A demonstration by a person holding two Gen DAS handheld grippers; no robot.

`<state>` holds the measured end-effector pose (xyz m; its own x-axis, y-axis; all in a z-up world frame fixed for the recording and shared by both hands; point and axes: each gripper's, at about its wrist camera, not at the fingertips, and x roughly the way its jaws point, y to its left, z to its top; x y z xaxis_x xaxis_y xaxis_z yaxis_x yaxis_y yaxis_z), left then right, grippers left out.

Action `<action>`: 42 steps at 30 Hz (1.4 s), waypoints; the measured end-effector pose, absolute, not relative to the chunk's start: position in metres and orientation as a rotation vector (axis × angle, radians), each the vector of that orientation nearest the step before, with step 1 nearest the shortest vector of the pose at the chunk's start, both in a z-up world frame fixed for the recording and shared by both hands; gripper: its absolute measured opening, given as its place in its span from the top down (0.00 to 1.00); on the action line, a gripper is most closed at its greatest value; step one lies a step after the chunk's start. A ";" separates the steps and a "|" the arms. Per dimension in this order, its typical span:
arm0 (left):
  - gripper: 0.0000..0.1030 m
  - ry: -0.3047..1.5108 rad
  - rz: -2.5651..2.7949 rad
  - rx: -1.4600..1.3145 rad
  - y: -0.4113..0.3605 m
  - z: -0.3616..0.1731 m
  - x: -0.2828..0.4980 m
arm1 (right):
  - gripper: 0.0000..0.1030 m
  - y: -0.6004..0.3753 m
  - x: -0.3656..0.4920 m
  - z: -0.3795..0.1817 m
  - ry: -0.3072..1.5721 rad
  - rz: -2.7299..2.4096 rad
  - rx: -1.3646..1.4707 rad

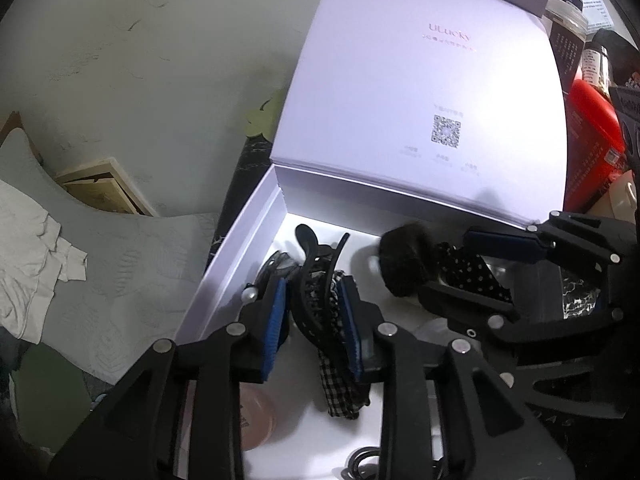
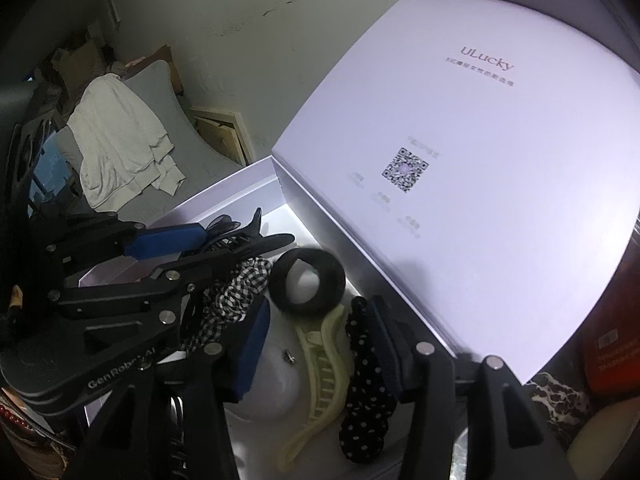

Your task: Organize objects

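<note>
2 tongs work inside the box (image 1: 240, 232). Left tongs (image 1: 312, 320) straddle the black clip (image 1: 316, 292), pads barely off it; right tongs (image 2: 316, 344) released over the pale clip (image 2: 320, 368). Lift straight up, avoid snagging the checked scrunchie (image 1: 340, 384).
</note>
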<state>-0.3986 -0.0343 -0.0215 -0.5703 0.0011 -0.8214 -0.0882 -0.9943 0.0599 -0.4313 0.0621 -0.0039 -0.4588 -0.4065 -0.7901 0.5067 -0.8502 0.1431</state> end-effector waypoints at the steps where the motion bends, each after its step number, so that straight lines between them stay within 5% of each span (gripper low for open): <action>1: 0.70 0.147 2.741 -1.434 -0.035 -0.020 -0.399 | 0.50 0.063 -0.431 -0.002 0.152 -2.305 1.201; 7: 0.65 0.140 2.779 -1.397 -0.041 -0.006 -0.398 | 0.50 0.067 -0.424 0.013 0.142 -2.334 1.163; 14: 0.45 0.136 2.825 -1.341 -0.048 0.014 -0.388 | 0.48 0.073 -0.414 0.033 0.144 -2.377 1.118; 42: 0.21 0.091 2.988 -1.157 -0.057 0.086 -0.301 | 0.34 0.100 -0.324 0.114 0.162 -2.513 0.945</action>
<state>-0.3015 -0.0568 0.0856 -0.7378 -0.0800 -0.6703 0.0392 -0.9964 0.0758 -0.3236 0.1002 0.1145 -0.6653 -0.3677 -0.6498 0.4483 -0.8927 0.0462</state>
